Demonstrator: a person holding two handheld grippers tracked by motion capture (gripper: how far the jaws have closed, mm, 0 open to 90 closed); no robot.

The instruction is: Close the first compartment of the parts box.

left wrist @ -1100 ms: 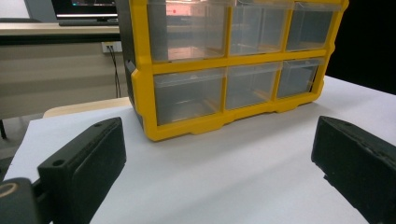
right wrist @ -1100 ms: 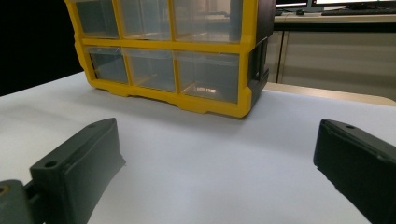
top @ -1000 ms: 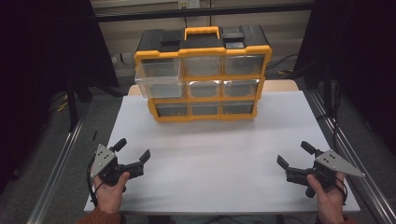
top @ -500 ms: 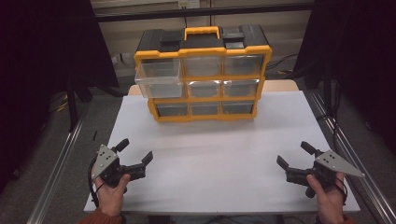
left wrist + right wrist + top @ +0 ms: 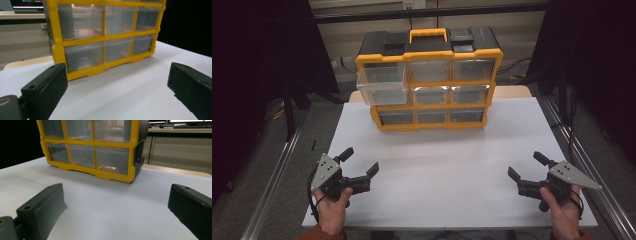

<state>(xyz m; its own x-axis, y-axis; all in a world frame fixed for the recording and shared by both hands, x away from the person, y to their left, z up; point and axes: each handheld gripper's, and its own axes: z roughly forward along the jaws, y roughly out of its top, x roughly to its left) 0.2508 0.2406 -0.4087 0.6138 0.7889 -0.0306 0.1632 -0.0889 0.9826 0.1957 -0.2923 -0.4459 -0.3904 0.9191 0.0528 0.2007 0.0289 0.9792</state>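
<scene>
Two claws sit low at the near edge of my white surface (image 5: 447,165), each held in a hand. My left claw (image 5: 360,161) has its jaws spread wide apart with nothing between them; in the left gripper view the two black jaws stand at either side of the frame with bare white between. My right claw (image 5: 527,166) is likewise spread apart and holds nothing, its grey three-cornered plate (image 5: 573,173) pointing off to the right. My left hand (image 5: 332,212) and right hand (image 5: 562,215) come up from the bottom edge in the high view. Both claws are well apart from each other and well apart from the yellow and black drawer organizer (image 5: 429,80), which stands upright at the far side of the surface, its front facing me. It carries three rows of three clear drawers and a yellow handle (image 5: 428,34) on top. One drawer, the top-left drawer (image 5: 382,85), juts out from the front, while the others sit flush. Beyond the surface I see grey floor (image 5: 267,165) and dark surroundings.
</scene>
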